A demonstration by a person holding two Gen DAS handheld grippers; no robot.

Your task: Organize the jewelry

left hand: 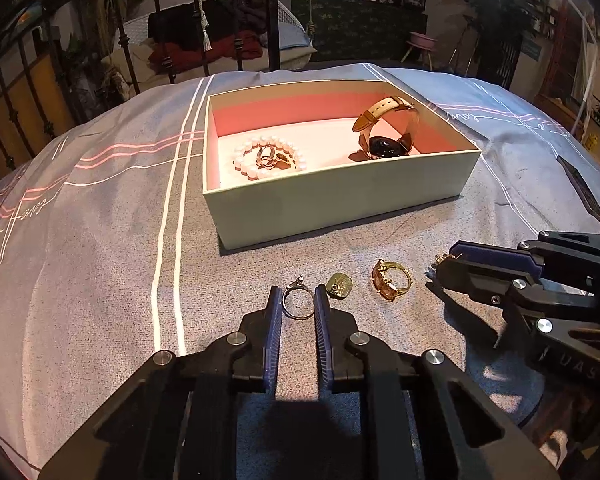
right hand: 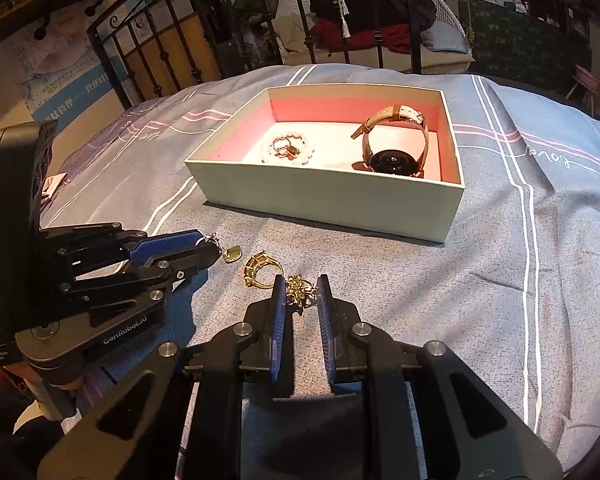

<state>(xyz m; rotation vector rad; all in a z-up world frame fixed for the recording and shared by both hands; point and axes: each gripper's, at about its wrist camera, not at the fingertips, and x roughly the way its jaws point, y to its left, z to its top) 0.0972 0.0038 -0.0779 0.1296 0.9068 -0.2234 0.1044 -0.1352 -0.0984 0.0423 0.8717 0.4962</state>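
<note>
Silver ring [left hand: 298,299]: pinched between the blue pads of the left gripper [left hand: 297,300], low on the grey bedspread [left hand: 100,264].
Gold filigree piece [right hand: 300,289]: clamped in the narrow jaws of the right gripper [right hand: 301,292]; what kind of piece it is I cannot tell.
Loose pieces: gold pendant [left hand: 339,286] just right of the left tongs, amber-stone ring [left hand: 392,280] between the two tongs.
Box [left hand: 340,204]: ahead of both tongs, holding a pearl bracelet [left hand: 270,158] and a watch [left hand: 388,132].
Risk: a thin band could twist out of the pads on lifting; the soft cloth could snag.
Pose: both tongs tilt steeply downward, side by side.
</note>
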